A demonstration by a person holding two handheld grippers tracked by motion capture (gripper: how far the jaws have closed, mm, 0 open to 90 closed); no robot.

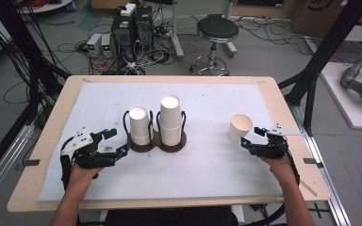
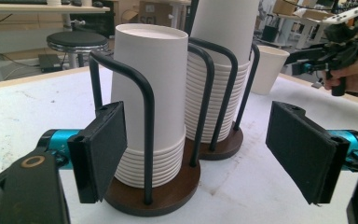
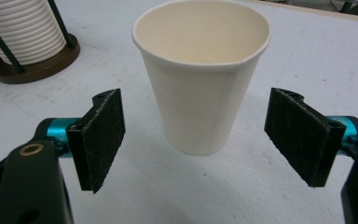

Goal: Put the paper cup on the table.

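- The right gripper (image 3: 193, 140) sits at the near right of the table (image 1: 52, 141), its jaws spread wide with nothing pressed between them.
- Just past its pads stands the single paper cup (image 3: 200, 74), upright and mouth up (empty, as far as the right gripper view shows), on the white mat (image 1: 217, 169), apart from both pads.
- The left gripper (image 2: 196, 154) rests at the near left, jaws likewise wide apart and clamped on nothing.
- Straight ahead of it is the shorter stack of cups (image 2: 151, 93), upside down in its black wire holder (image 2: 145, 121) on a brown round base.
- Behind stands the taller stack (image 2: 223, 56).
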